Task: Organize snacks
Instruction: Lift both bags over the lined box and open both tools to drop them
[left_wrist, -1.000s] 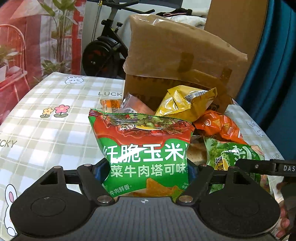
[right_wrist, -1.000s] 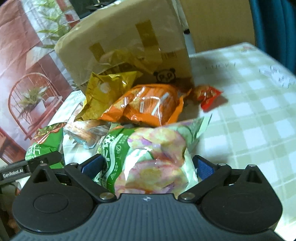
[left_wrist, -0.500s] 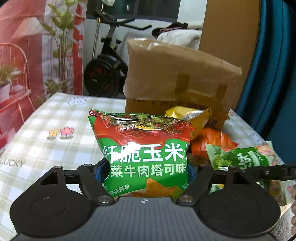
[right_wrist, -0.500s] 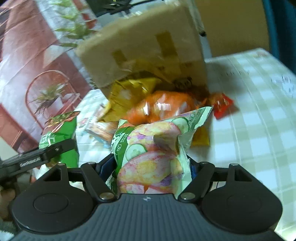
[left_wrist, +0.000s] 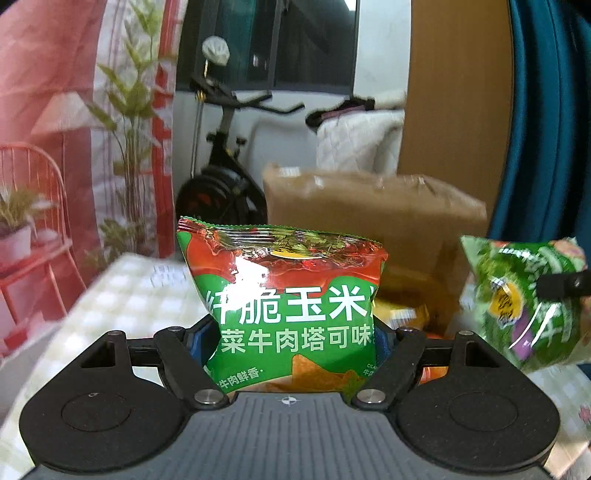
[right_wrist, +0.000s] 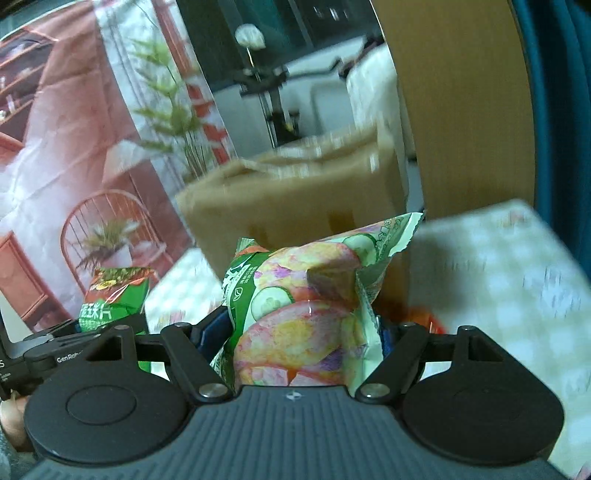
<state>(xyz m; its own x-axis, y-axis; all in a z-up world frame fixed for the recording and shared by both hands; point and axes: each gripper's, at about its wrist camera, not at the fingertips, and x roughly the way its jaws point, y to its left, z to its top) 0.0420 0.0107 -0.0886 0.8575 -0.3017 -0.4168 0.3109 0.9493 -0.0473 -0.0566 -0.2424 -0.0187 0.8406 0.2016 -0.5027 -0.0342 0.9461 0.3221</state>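
2 snack bags are held, 1 per hand. The left tongs (left_wrist: 291, 339) pinch a red-and-green corn chip bag (left_wrist: 284, 295) upright by its lower half, clear of the desk (left_wrist: 140, 291). The right tongs (right_wrist: 303, 339) pinch 1 pale green vegetable crisp bag (right_wrist: 306, 317), its top corner bent over to the right, also off the desk. Each bag also shows at the edge of the other view. 1 brown cardboard box (left_wrist: 369, 214) stands at the desk's far edge. At its foot lie 1 yellow packet (left_wrist: 402, 314) and 1 orange packet (right_wrist: 424, 317), both partly hidden. 1 exercise bike (left_wrist: 221, 177) stands beyond.
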